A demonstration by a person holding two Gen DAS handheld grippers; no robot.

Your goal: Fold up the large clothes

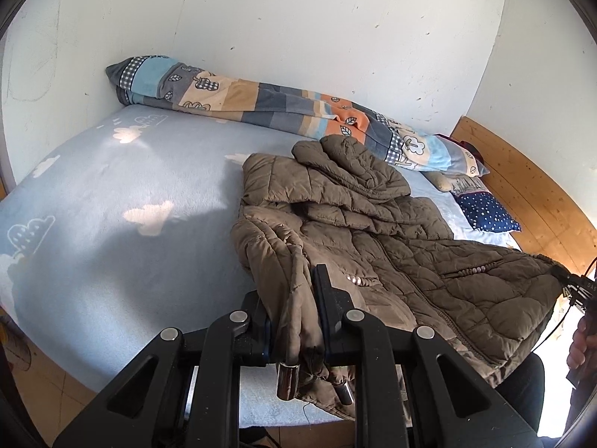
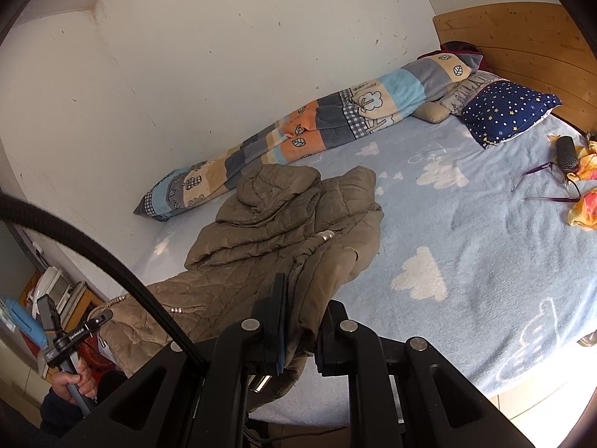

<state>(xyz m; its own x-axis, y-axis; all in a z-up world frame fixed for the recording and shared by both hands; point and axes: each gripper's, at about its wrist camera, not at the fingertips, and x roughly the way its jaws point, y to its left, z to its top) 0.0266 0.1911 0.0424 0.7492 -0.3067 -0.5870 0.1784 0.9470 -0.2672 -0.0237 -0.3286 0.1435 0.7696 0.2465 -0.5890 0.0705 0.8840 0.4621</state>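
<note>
My left gripper [image 1: 294, 321] and right gripper [image 2: 302, 321] each pinch folds of quilted olive jacket [image 1: 373, 224]; the fabric hides their fingertips, above the fleecy blue bedspread [image 1: 112, 194].

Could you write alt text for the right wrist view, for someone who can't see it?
A hand-held gripper is clamped on the hem of a brown quilted jacket on a pale blue cloud-print bedsheet. A rolled patchwork blanket lies against the white wall.
</note>
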